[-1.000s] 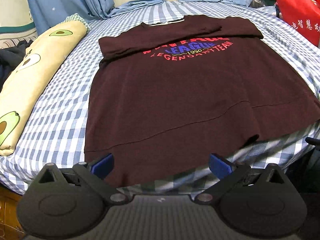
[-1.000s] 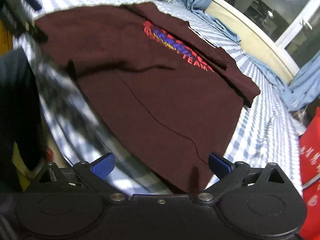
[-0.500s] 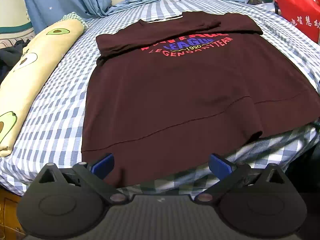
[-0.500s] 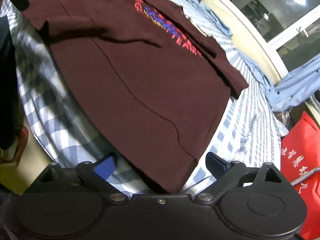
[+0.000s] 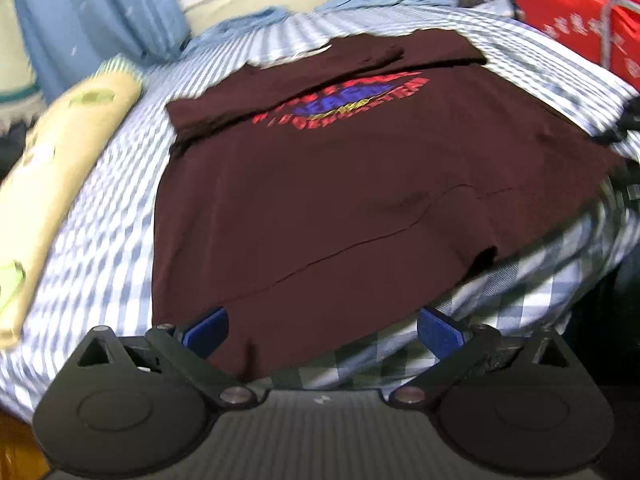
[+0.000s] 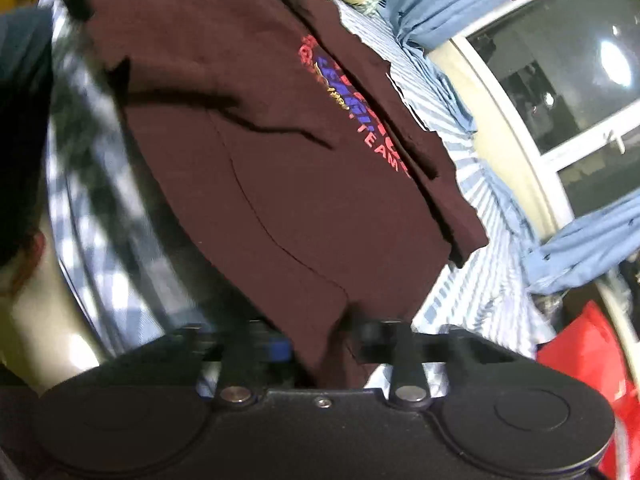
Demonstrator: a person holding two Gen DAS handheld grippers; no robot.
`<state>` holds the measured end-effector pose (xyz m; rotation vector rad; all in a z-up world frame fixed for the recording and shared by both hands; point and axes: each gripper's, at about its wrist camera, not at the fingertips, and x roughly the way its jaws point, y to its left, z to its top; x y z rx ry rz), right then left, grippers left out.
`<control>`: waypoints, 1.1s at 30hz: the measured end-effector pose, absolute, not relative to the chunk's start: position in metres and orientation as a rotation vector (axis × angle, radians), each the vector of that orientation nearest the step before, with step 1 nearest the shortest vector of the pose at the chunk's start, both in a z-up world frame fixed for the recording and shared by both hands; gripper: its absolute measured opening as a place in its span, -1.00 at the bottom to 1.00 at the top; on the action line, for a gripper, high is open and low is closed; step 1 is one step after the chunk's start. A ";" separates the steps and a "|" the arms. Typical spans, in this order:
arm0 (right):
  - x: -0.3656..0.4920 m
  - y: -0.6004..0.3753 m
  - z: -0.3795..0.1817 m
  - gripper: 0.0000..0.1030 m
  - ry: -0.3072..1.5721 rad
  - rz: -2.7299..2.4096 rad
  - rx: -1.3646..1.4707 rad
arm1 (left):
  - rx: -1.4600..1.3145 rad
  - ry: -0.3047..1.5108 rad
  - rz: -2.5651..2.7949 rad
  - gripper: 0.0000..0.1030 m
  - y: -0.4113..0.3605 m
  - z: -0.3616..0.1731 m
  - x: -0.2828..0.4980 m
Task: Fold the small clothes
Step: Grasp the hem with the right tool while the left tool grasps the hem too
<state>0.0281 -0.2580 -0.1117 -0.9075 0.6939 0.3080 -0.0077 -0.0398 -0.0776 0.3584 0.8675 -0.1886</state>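
A dark maroon T-shirt point(image 5: 340, 184) with a red and blue print lies flat on the checked bed, sleeves folded in across the chest. My left gripper point(image 5: 320, 330) is open, its blue pads point(image 5: 204, 330) either side of the shirt's near hem. The shirt also shows in the right wrist view point(image 6: 280, 152). My right gripper point(image 6: 324, 344) has its jaws drawn close together on the shirt's hem corner, which bunches between them; this view is blurred.
The blue checked bed sheet point(image 5: 100, 248) hangs over the near edge. A long avocado-print pillow point(image 5: 52, 184) lies along the left. A red bag point(image 5: 580, 12) stands at the far right. Blue curtains point(image 6: 432, 4) and a window point(image 6: 560, 68) lie beyond the bed.
My right gripper has gone from wide open to shut on the shirt's hem corner. My left gripper has moved closer to the near hem and stays open.
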 end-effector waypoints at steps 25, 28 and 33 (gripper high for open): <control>0.099 -0.277 0.010 -0.89 0.764 0.425 -0.535 | 0.575 0.719 -0.187 0.51 -0.052 -0.111 0.008; 0.093 -0.277 0.002 -0.90 0.777 0.421 -0.547 | 0.590 0.734 -0.172 0.12 -0.039 -0.111 0.009; 0.087 -0.281 -0.011 -0.90 0.803 0.411 -0.529 | 0.565 0.740 -0.160 -0.78 -0.029 -0.108 0.013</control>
